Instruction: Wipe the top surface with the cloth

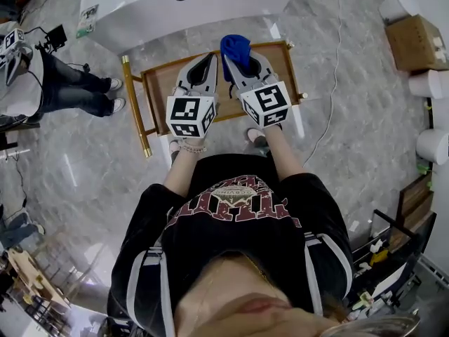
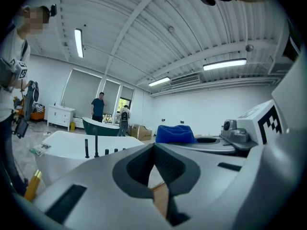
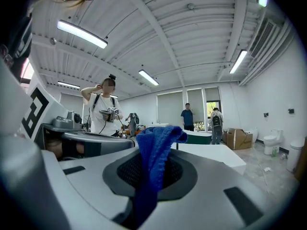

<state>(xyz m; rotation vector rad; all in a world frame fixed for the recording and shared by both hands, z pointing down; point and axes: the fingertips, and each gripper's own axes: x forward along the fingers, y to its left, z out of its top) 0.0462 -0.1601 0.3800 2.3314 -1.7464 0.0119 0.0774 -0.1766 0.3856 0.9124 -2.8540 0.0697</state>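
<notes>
Over the wooden tabletop (image 1: 163, 84), both grippers are held side by side, jaws pointed away from the person.

Left gripper (image 1: 210, 57): jaws are seen brought together at the tips in the left gripper view, with only the oval hollow behind them left open. Nothing is held; bare wood is visible through the hollow.

Right gripper (image 1: 238, 62): jaws are closed on the blue cloth (image 1: 235, 46). In the right gripper view the cloth is pinched between the jaw pads, one bunched end standing up past the tips and the rest hanging down through the hollow.

Cloth position: in the head view it is seen over the far edge of the tabletop, just beside the left gripper's tips. Whether it touches the wood cannot be determined from any view.

Tabletop: carried on a gold-coloured frame (image 1: 134, 105), whose legs are seen at the left side.

Surroundings: a white bathtub (image 1: 137, 9) is noted just beyond the table. A bystander in jeans (image 1: 74, 90) is recorded at the left, and a cardboard box (image 1: 415, 42) at the upper right.
</notes>
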